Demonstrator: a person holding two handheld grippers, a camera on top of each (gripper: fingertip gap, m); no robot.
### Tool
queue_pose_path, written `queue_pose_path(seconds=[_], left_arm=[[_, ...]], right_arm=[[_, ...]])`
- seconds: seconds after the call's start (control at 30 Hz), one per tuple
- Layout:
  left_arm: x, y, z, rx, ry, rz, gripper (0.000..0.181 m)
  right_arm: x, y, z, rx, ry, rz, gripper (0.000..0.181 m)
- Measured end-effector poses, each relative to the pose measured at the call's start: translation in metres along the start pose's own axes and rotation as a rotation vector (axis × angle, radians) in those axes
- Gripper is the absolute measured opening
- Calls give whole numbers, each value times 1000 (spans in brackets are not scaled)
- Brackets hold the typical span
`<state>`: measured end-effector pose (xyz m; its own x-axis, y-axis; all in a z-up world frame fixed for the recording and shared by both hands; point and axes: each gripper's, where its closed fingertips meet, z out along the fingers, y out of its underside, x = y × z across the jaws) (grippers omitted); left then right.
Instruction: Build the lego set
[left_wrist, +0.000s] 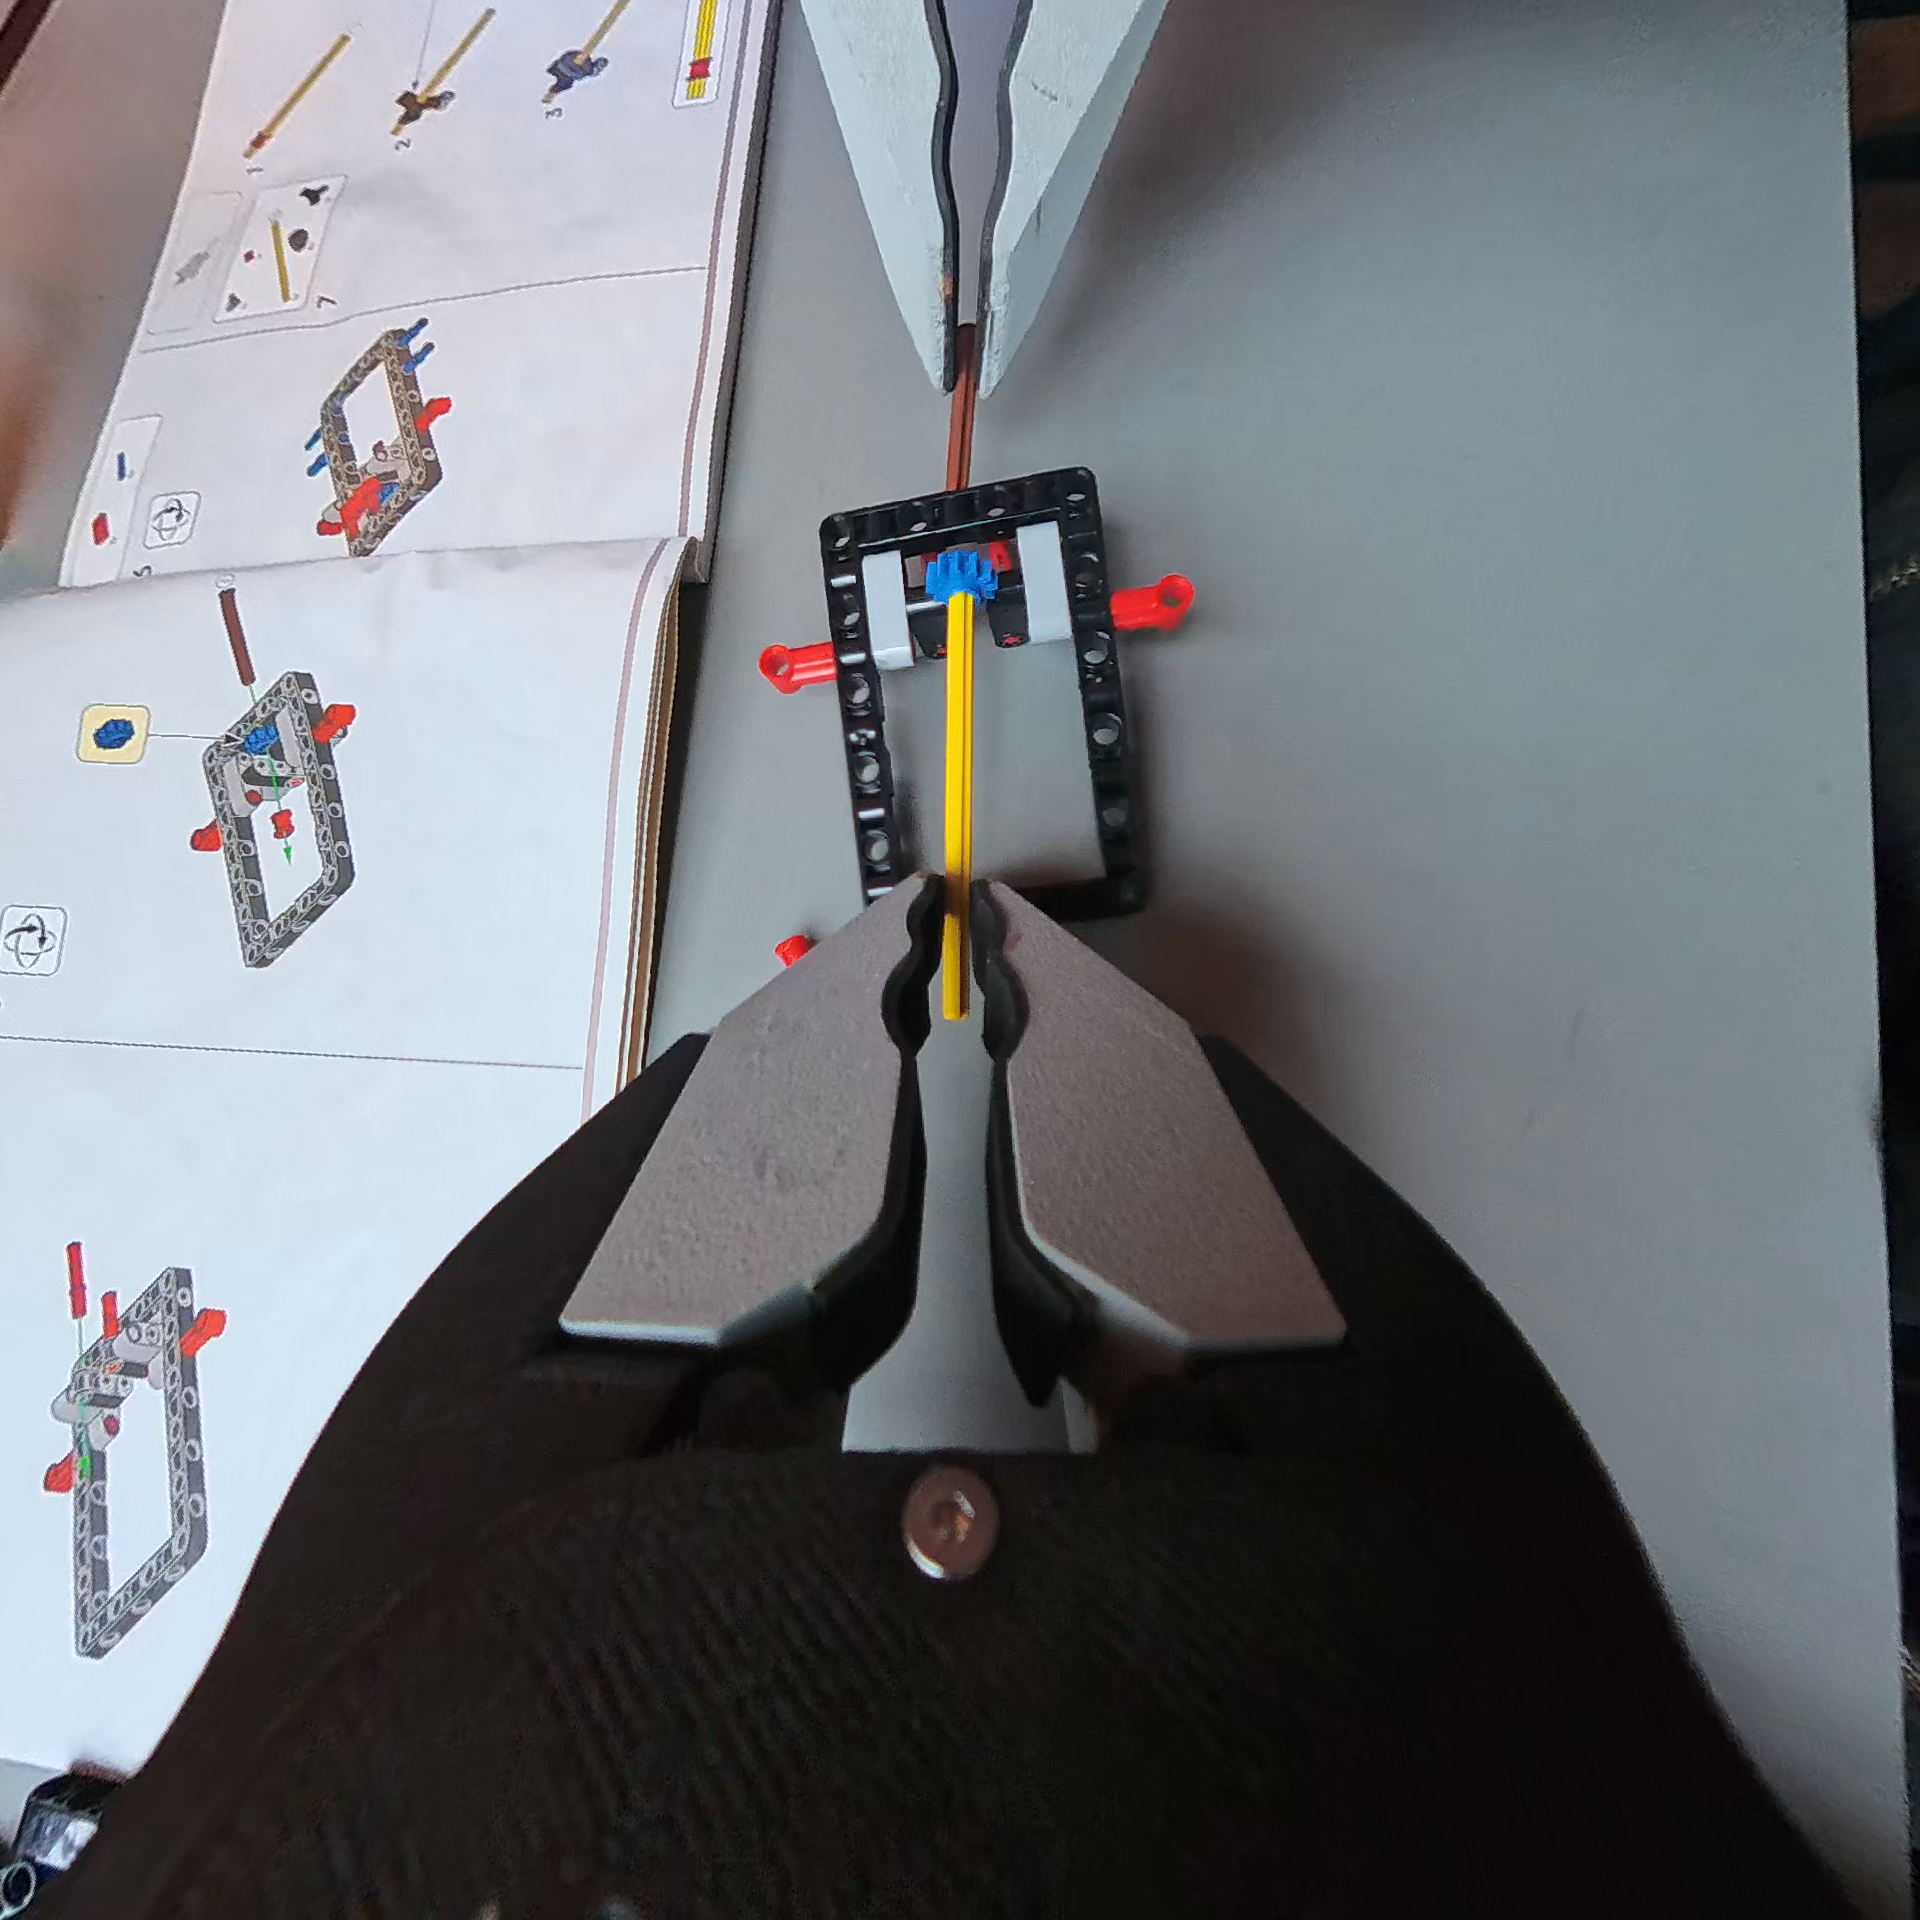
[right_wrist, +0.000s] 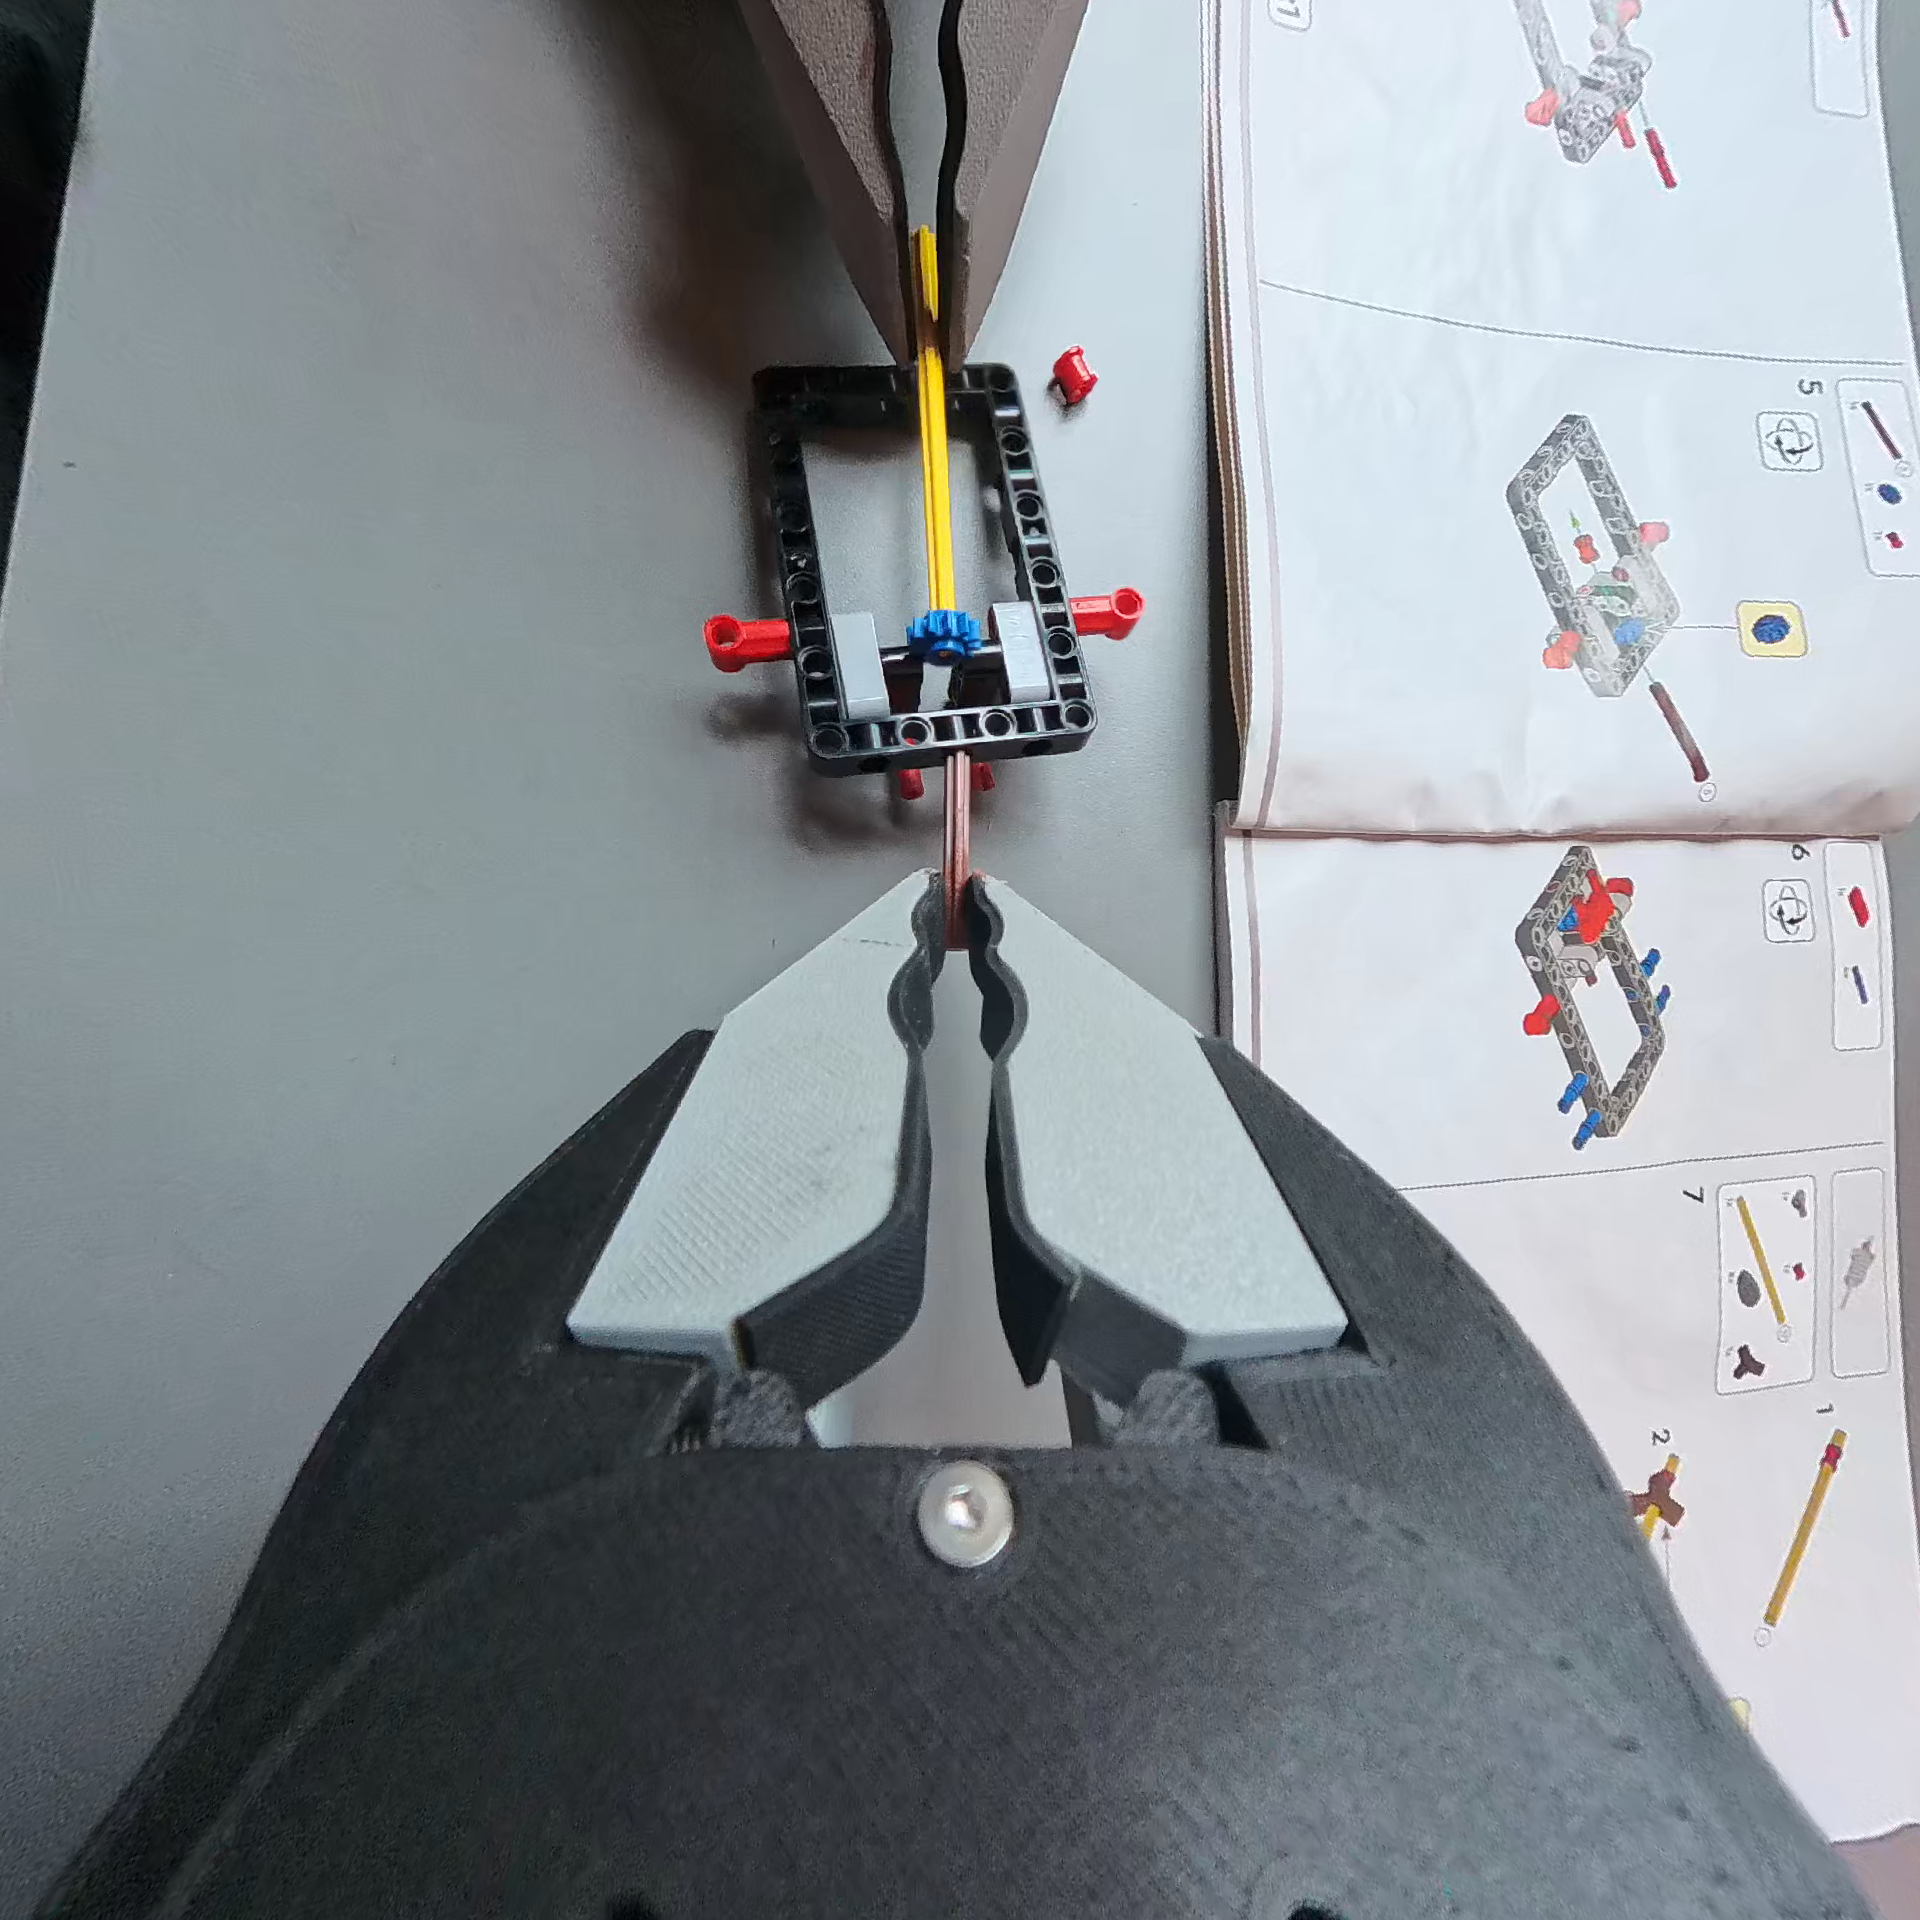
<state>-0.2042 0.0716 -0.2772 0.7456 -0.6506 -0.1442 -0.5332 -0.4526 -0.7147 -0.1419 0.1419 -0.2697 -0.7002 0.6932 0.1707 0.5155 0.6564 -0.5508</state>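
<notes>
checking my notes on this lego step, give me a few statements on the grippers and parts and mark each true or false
1. The left gripper is shut on the yellow axle. True.
2. The right gripper is open and empty. False: it is shut on the brown axle.
3. A blue gear sits inside the black frame. True.
4. The instruction booklet is closed. False: it lies open.
5. A loose red piece lies beside the frame. True.

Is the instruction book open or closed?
Open. The instruction book lies spread flat on the grey table, two pages of building steps facing up, with the fold between them showing.
</notes>
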Motion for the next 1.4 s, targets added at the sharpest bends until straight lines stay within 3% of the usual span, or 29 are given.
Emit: queue_pose_path(seconds=[0.37, 0.67, 0.8, 1.4], left_arm=[[10, -7, 3, -32, -15, -163, 3], [16, -9, 4, -7, -23, -105, 2], [17, -2, -1, -40, -95, -74, 3], [12, 5, -4, 32, -57, -101, 2]], right_arm=[[1, 1, 2, -1, 21, -123, 1], [-9, 2, 1, -29, -14, -140, 1], [-9, 0, 2, -42, -36, -141, 1], [-9, -6, 3, -121, -52, -84, 1]])
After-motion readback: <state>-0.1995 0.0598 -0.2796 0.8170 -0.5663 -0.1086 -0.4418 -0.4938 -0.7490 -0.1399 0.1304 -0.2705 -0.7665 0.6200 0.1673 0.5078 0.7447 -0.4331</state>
